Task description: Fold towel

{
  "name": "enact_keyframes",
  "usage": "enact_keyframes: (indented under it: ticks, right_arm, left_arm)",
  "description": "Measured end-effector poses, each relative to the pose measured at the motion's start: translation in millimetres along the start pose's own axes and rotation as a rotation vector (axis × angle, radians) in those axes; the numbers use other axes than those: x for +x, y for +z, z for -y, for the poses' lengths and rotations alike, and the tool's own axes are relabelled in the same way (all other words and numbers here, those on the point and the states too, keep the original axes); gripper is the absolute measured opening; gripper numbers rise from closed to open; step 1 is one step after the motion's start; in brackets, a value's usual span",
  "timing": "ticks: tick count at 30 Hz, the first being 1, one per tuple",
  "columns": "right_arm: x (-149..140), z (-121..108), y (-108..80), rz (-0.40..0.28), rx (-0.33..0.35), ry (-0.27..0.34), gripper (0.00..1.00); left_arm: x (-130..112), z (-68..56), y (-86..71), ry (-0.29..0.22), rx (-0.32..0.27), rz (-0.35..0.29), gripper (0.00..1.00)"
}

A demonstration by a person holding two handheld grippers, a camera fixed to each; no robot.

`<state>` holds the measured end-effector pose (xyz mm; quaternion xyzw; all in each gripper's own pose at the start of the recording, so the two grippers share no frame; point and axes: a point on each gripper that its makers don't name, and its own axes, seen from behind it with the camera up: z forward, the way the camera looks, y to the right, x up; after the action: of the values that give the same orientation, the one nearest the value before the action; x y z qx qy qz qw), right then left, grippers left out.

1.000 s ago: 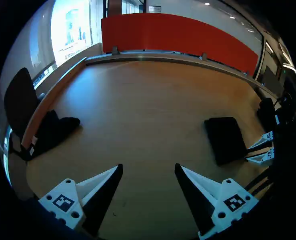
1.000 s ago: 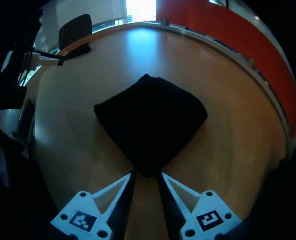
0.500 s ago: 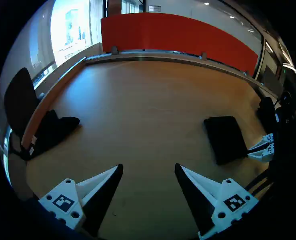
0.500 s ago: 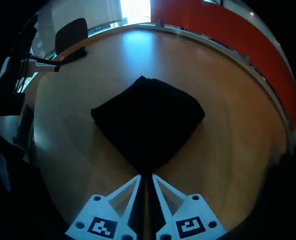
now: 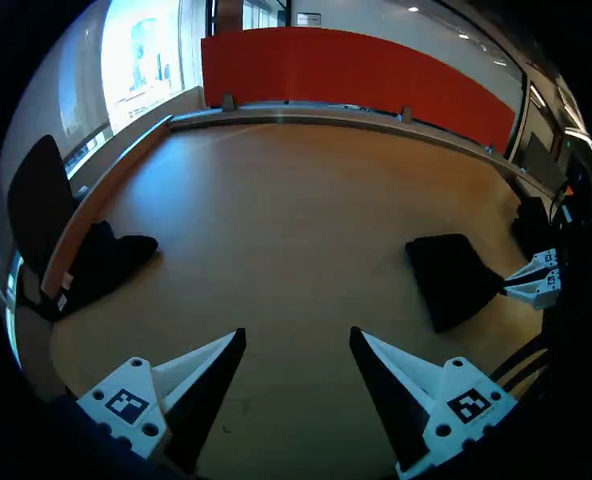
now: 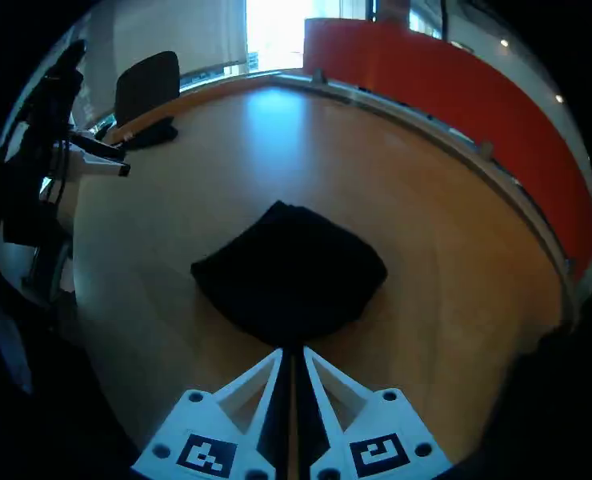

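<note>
Towel (image 6: 292, 268) corner pinched in right gripper (image 6: 290, 354) jaws; left gripper (image 5: 296, 333) jaws wide apart, empty.

In the left gripper view, the towel (image 5: 448, 276) is seen on the table (image 5: 296, 200) at 3 o'clock, with the right gripper (image 5: 506, 286) at its right-hand corner. A cloth (image 5: 108, 260) is laid at the table's edge at 9 o'clock, with a chair (image 5: 36, 204) just behind it. A panel (image 5: 352, 72) is set along the far edge at 12 o'clock. In the right gripper view, the towel's near corner is pinched in the right gripper at 6 o'clock, and the left gripper (image 6: 124, 164) is found at 10 o'clock, well apart from the towel.
</note>
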<state>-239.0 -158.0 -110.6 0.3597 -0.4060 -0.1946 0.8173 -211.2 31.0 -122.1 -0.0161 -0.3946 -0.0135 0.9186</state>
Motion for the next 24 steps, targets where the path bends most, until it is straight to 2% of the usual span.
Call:
enact_keyframes:
  ticks: [6, 14, 24]
  right_arm:
    - [43.1, -7.2, -13.8, -0.061, -0.024, -0.041, 0.06]
    - [106.7, -14.5, -37.7, -0.176, -0.043, -0.068, 0.05]
    - [152.7, -23.7, -61.6, -0.267, -0.066, -0.075, 0.05]
  left_arm:
    - [5.3, -2.5, -2.1, -0.004, -0.007, -0.017, 0.96]
    - [12.8, -5.9, -5.0, -0.003, -0.013, -0.038, 0.96]
    - [26.3, -10.0, -6.1, 0.009, -0.020, -0.063, 0.96]
